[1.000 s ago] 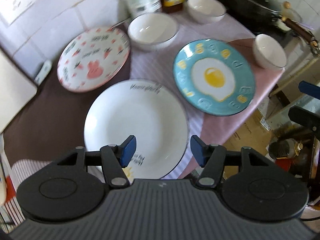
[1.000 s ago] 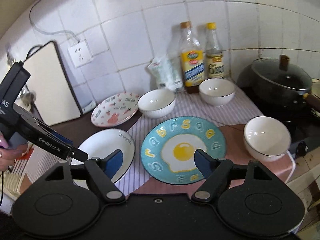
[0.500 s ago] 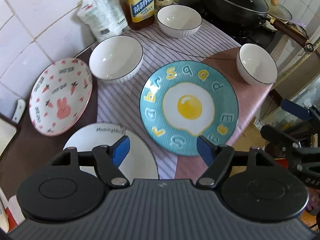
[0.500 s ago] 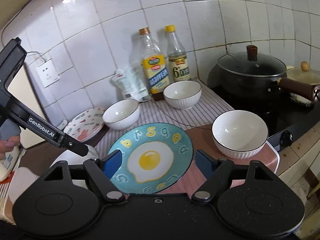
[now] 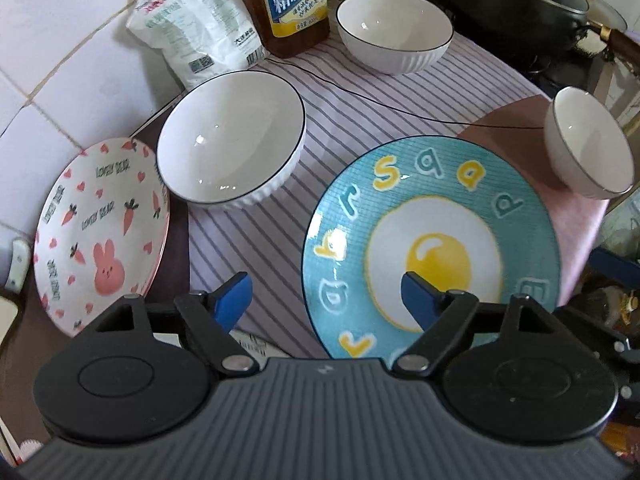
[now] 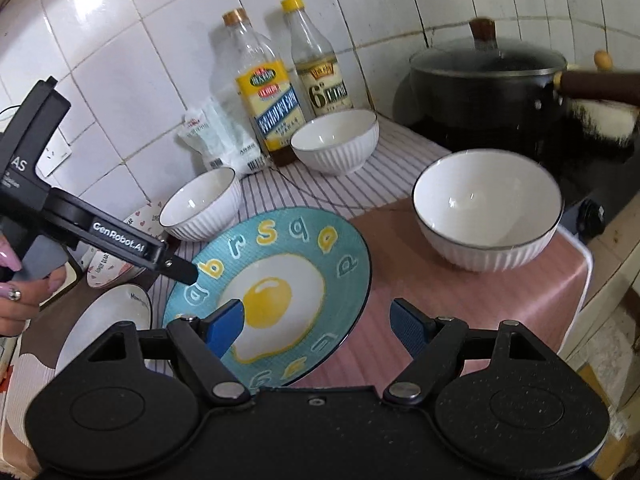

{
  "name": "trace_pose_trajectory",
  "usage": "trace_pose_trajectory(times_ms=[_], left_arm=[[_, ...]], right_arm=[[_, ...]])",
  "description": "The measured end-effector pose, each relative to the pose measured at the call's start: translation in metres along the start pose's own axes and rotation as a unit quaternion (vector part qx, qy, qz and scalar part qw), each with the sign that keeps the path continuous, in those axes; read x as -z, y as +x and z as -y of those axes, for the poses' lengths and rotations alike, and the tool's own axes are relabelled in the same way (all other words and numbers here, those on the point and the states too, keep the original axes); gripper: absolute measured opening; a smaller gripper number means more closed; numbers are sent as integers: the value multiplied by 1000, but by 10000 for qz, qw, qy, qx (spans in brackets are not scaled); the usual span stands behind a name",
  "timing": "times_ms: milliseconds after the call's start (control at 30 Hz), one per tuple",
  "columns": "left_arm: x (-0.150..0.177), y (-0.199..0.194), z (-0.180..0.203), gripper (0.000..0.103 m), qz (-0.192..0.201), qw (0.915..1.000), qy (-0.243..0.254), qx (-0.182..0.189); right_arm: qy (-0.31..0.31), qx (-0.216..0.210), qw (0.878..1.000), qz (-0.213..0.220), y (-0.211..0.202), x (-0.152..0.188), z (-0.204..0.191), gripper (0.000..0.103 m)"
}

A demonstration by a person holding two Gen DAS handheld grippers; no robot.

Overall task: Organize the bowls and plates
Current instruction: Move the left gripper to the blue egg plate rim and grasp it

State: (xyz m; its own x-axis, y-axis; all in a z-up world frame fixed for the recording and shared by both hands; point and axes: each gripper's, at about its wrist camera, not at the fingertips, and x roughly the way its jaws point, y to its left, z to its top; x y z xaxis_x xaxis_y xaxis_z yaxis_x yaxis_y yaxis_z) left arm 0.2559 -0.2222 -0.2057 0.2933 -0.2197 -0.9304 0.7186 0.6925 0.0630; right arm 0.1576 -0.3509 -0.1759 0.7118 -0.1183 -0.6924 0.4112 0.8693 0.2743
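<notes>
A blue plate with a fried-egg picture point(image 5: 436, 240) point(image 6: 280, 288) lies in the middle of the counter. A pink rabbit plate point(image 5: 100, 232) lies at the left and a white plate point(image 6: 108, 320) near the front left. Three white ribbed bowls stand around them: one at the left point(image 5: 232, 148) point(image 6: 200, 204), one at the back point(image 5: 394, 30) point(image 6: 336, 140), one at the right point(image 5: 588, 148) point(image 6: 486, 208). My left gripper point(image 5: 324, 300) is open above the blue plate's left rim. My right gripper point(image 6: 316, 328) is open above that plate's near right edge.
Two sauce bottles point(image 6: 268, 92) and a white bag point(image 5: 192, 24) stand against the tiled wall. A black lidded pot point(image 6: 488, 84) sits on the stove at the right. A thin black wire point(image 5: 380, 104) crosses the striped cloth. The counter's edge drops off at the right.
Both grippers have moved forward and to the right, closer to the blue plate and bowls. The white plate has slid mostly out of the left view. Both grippers stay open.
</notes>
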Motion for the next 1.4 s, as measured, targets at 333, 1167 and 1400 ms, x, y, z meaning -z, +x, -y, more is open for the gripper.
trace_pose_trajectory(times_ms=[333,1167,1400], left_arm=[[-5,40,-5,79,25,9994,338,-69],[14,16,-24,26,-590,9938,-495,798],[38,-23,-35,26,-559,9898,-685,1118]], right_arm=[[354,-154,9984,-401,32,5,4,69],[555,-311,9912,-1161,37,-16,12,21],[332,-509,9922,-1088,6,-31,3,21]])
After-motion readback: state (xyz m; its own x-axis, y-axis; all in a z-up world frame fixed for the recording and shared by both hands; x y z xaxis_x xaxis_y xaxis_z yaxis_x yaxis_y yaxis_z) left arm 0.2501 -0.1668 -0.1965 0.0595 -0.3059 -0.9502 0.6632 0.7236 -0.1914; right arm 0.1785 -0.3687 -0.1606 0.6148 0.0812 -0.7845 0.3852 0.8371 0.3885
